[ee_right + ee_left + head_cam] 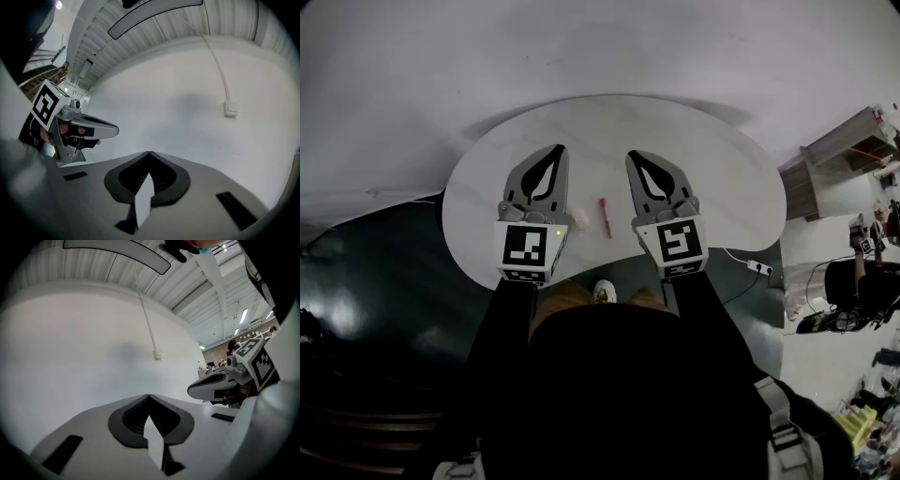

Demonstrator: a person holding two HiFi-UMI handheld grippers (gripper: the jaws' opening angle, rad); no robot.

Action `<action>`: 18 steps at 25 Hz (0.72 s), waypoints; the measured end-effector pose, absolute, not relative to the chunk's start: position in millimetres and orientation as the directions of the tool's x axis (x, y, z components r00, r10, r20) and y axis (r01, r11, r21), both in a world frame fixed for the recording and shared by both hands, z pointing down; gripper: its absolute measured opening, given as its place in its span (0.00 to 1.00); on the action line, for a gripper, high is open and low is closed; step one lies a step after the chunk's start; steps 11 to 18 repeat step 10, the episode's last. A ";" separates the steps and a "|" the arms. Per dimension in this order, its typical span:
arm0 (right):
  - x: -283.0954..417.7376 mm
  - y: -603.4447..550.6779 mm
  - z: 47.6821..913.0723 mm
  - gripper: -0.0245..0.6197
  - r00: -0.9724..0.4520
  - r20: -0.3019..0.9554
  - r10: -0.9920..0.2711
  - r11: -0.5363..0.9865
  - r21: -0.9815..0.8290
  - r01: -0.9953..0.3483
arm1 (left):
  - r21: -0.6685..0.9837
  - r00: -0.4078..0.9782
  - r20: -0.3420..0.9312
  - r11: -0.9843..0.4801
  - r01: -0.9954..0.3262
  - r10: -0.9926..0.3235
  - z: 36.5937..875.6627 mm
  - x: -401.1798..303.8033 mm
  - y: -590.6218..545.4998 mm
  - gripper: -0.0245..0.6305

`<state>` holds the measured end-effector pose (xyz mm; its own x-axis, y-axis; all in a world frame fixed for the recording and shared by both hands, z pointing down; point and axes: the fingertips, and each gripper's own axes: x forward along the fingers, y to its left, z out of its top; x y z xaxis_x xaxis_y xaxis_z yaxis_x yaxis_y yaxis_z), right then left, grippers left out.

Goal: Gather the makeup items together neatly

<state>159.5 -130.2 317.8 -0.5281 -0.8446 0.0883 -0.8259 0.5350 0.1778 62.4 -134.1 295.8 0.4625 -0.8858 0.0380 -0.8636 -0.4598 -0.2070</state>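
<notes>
worktop point(722, 178): white, rounded | power strip point(758, 267): on floor, right of worktop | wooden shelf point(811, 183): farther right of worktop

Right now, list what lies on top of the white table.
A slim red makeup stick and a small pale pink item lie on the white table. The left hand-held gripper and right hand-held gripper hide the tabletop beneath them.

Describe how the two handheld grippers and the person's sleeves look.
Both the left gripper and right gripper have pale grey, leaf-shaped jaws with black ribbed pads inside. Each carries a cube with black-and-white square markers; a small green light glows on the left one. The person wears black sleeves.
</notes>
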 end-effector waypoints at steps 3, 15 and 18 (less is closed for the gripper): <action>158.5 -132.2 317.2 0.08 -0.525 0.089 -0.846 0.532 0.182 -0.827 | -0.206 0.461 0.038 -0.458 -0.865 -0.887 296.0 60.0 -133.9 0.06; 156.5 -133.6 318.1 0.08 -0.524 0.097 -0.846 0.532 0.176 -0.828 | -0.210 0.456 0.037 -0.453 -0.866 -0.889 294.6 56.1 -133.2 0.06; 156.5 -133.6 318.1 0.08 -0.524 0.097 -0.846 0.532 0.176 -0.828 | -0.210 0.456 0.037 -0.453 -0.866 -0.889 294.6 56.1 -133.2 0.06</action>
